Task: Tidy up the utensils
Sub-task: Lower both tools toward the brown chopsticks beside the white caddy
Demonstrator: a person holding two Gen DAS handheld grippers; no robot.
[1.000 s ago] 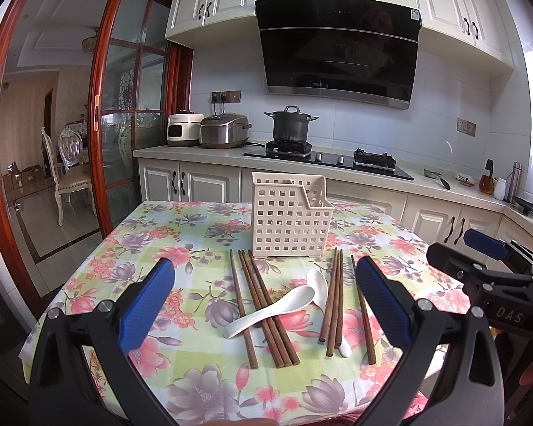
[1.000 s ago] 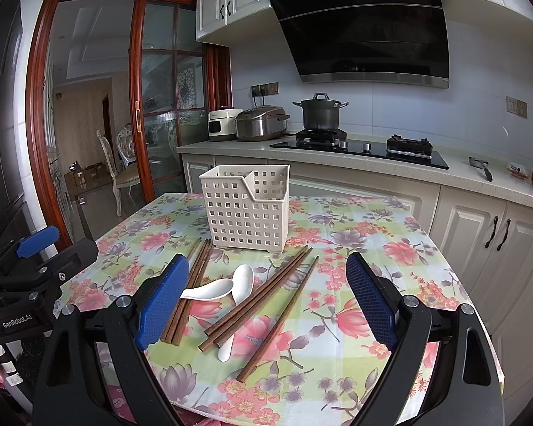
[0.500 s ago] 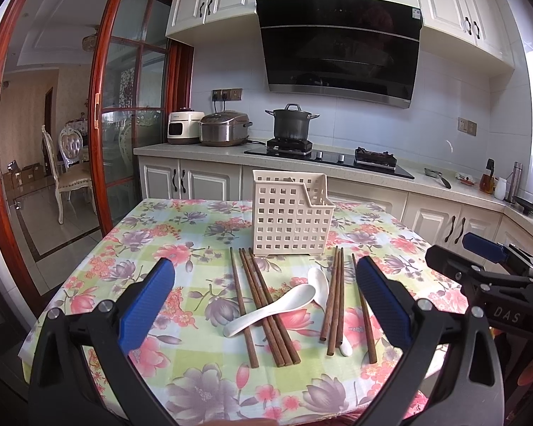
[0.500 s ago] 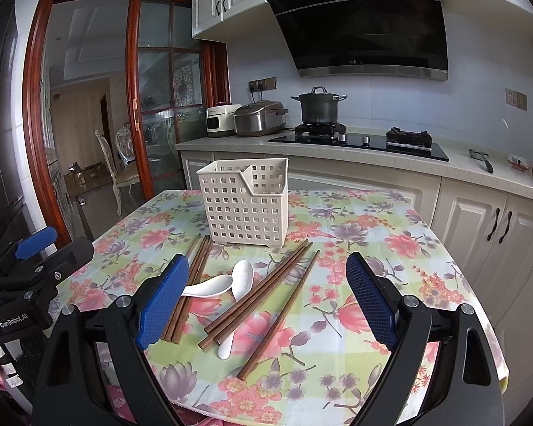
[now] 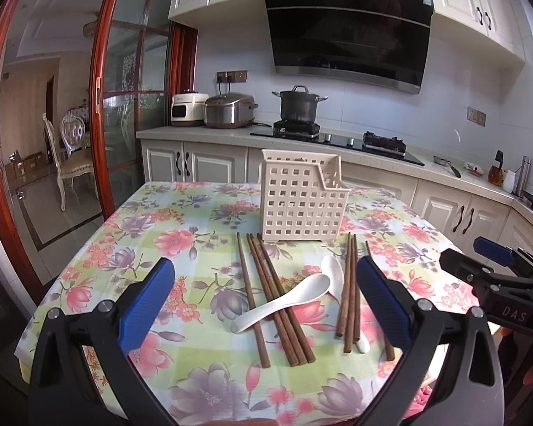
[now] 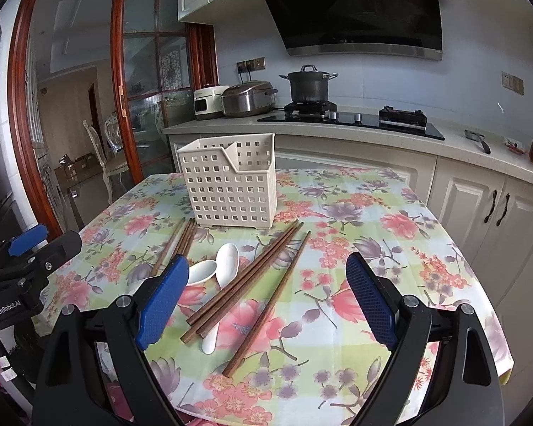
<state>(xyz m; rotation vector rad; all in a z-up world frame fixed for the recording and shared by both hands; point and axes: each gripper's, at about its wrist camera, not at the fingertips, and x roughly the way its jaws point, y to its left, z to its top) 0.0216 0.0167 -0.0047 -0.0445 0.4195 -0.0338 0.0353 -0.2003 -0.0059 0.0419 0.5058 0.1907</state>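
A cream perforated utensil basket point(image 5: 303, 202) point(image 6: 231, 184) stands upright on the floral tablecloth. In front of it lie several brown chopsticks, a left group point(image 5: 273, 294) and a right group point(image 5: 350, 291) point(image 6: 247, 275). Two white ceramic spoons lie between them: one point(image 5: 284, 303) rests across the left group, the other point(image 5: 332, 275) point(image 6: 225, 259) lies partly under the right group. My left gripper point(image 5: 264, 305) is open and empty, above the near table edge. My right gripper point(image 6: 266, 298) is open and empty, over the chopsticks' near ends.
The table point(image 5: 181, 248) is round-cornered with edges close on all sides. Kitchen counter point(image 5: 337, 149) with a pot, rice cookers and stove lies behind. A sliding glass door point(image 5: 131, 106) is at the left. The right gripper shows at the right edge of the left wrist view point(image 5: 497, 284).
The right wrist view has shifted slightly forward and down toward the table. The left gripper has hardly moved. Both stay open; the utensils lie unchanged.
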